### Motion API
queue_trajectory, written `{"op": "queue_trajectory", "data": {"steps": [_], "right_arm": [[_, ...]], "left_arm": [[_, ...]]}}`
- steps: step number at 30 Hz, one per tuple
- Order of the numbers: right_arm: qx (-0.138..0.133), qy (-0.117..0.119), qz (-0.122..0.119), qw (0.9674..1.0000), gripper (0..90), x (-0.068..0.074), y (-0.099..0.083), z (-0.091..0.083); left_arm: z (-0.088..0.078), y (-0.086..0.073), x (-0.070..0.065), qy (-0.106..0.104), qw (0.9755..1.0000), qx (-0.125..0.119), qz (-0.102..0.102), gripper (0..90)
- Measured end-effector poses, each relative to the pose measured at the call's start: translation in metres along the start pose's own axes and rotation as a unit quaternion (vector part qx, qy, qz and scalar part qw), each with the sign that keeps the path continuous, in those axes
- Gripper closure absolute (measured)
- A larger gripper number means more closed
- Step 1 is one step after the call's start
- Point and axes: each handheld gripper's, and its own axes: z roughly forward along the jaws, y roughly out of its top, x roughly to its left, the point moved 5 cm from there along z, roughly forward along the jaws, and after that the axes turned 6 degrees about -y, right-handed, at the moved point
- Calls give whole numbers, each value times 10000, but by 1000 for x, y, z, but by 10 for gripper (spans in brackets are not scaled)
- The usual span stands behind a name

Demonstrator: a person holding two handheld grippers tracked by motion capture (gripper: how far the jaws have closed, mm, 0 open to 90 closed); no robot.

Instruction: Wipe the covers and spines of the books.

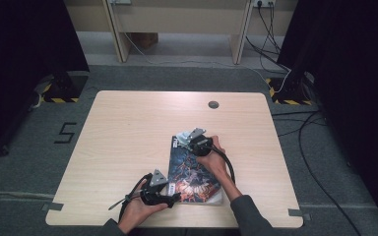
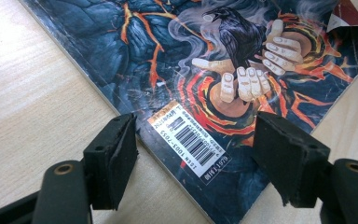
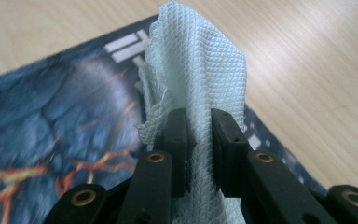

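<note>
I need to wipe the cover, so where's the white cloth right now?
The white cloth is pinched in the right gripper, at the far end of the magazine lying near the wooden table's front edge, right of centre in the high view.

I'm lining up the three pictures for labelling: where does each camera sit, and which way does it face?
High view: above the person's side, facing forward and down on the table; forearms, hands, left gripper and right gripper show.
Left gripper view: rides the left gripper, facing its open jaws astride the magazine corner.
Right gripper view: rides the right gripper, jaws pinching the white cloth over the magazine.
Shared: magazine and tabletop appear in all three.
</note>
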Motion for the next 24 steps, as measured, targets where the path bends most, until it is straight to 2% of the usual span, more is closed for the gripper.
{"op": "queue_trajectory", "data": {"steps": [6, 9, 12, 14, 16, 17, 20, 22, 24], "right_arm": [[100, 125, -61, 9999, 781, 6, 22, 14], [134, 194, -206, 9995, 781, 14, 29, 16], [48, 430, -309, 9986, 781, 26, 32, 13], [59, 468, -493, 9977, 779, 31, 33, 11], [92, 501, -386, 9980, 772, 30, 33, 11], [94, 505, -311, 9982, 769, 28, 33, 12], [104, 375, -310, 9988, 768, 22, 35, 16], [165, 357, -247, 9989, 775, 23, 35, 16], [172, 237, -365, 9989, 779, 27, 35, 14]], "left_arm": [[0, 0, 0, -7, 10000, -19, 14, 299], [0, 0, 0, -10, 10000, -22, 18, 299], [0, 0, 0, -12, 10000, -30, 23, 298], [0, 0, 1, -24, 10000, -31, 26, 297], [0, -1, 0, -16, 10000, -50, 25, 298], [0, -1, 0, -16, 10000, -57, 33, 299], [0, -1, 1, -18, 10000, -75, 28, 298], [0, -1, 1, -21, 10000, -86, 28, 298], [0, -1, 1, -17, 10000, -88, 26, 298]]}}
